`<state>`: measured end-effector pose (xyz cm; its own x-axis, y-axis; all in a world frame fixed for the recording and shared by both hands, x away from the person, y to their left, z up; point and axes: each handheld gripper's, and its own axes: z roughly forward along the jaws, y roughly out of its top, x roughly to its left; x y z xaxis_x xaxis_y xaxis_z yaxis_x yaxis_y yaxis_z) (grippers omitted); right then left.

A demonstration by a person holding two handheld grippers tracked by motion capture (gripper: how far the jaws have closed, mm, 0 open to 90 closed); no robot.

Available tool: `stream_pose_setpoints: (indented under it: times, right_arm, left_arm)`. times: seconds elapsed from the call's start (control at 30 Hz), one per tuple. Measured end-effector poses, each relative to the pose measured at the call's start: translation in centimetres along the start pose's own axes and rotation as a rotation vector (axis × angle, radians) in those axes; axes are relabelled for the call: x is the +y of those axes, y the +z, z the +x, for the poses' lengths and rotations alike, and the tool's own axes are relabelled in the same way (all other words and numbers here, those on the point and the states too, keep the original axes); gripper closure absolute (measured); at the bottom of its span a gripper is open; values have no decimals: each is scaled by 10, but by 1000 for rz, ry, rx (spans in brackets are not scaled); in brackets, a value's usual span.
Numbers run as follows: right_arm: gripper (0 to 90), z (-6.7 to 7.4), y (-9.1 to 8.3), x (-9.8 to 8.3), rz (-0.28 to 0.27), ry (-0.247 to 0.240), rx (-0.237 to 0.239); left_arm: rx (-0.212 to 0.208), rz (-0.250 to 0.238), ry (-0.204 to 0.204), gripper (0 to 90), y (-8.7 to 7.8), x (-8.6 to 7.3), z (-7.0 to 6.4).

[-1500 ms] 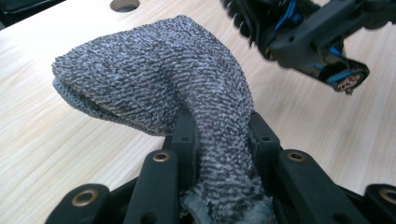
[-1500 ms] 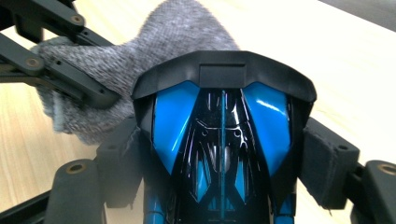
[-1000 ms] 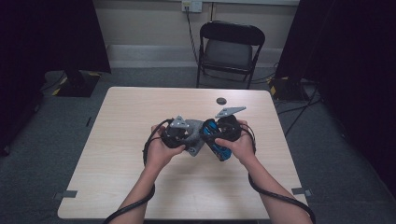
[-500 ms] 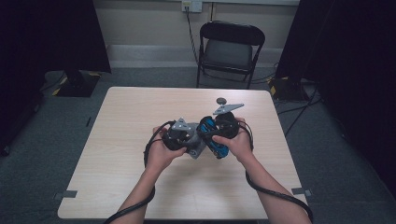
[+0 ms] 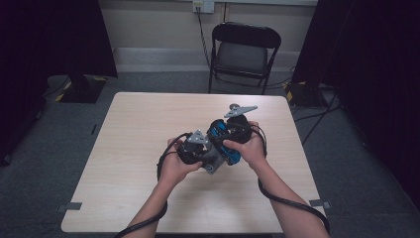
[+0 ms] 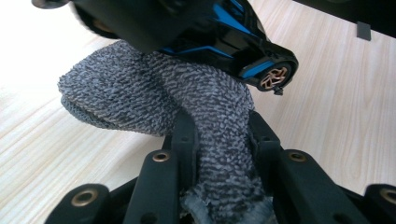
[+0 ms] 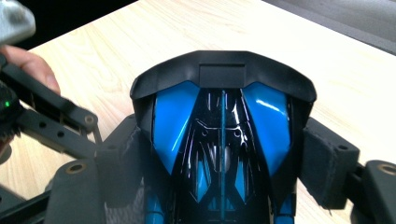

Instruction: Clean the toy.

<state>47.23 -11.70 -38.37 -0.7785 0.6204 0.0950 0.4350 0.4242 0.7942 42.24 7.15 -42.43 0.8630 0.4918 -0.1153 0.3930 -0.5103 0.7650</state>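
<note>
Left gripper [image 5: 210, 161]: seen in the high view just left of the table's middle, held in the person's left hand [image 5: 174, 166]; its jaws are drawn narrow and clamped on a grey cloth.

Grey cloth [image 6: 187, 107]: a speckled knitted cloth is pinched between the two black jaws in the left gripper view, its free end spread against the underside of the toy car (the folded part hangs just above the table top).

Right gripper [image 7: 219, 158]: its jaws stand wide apart and are pressed on the two flanks of the toy car, as the right gripper view shows; it is carried in the right hand [image 5: 252, 148].

Toy car [image 5: 225, 144]: a black and blue car is held above the table near its middle, slightly toward the right edge; a wheel with a copper-coloured hub [image 6: 274, 77] is seen in the left gripper view.

Contact: cloth and car are touching.

Table [image 5: 138, 124]: a light wooden top.

Behind the table: a black folding chair [image 5: 245, 49] is placed beyond the far edge.
</note>
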Motion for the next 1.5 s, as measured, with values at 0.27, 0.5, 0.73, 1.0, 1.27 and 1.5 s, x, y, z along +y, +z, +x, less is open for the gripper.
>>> stream_pose_setpoints:
  times: [0.27,0.5,0.73,1.0,1.27,1.5]
  right_arm:
    - [258,-3,0,5,0,17,-5]
    - [258,-6,2,8,0,32,-15]
    - [258,-8,2,10,-7,45,-28]
    - [258,-13,0,11,-18,61,-35]
    - [258,-22,-6,9,-21,78,-45]
    - [258,-20,-11,6,-27,67,-29]
  left_arm:
    - [-15,7,11,698,7,0,-5]
    - [-42,4,15,698,14,-3,-12]
    - [-70,9,24,698,22,-7,-21]
    - [-122,10,48,696,24,-10,-30]
    - [-133,11,57,693,16,-14,-27]
    - [-47,18,13,692,-2,-18,-6]
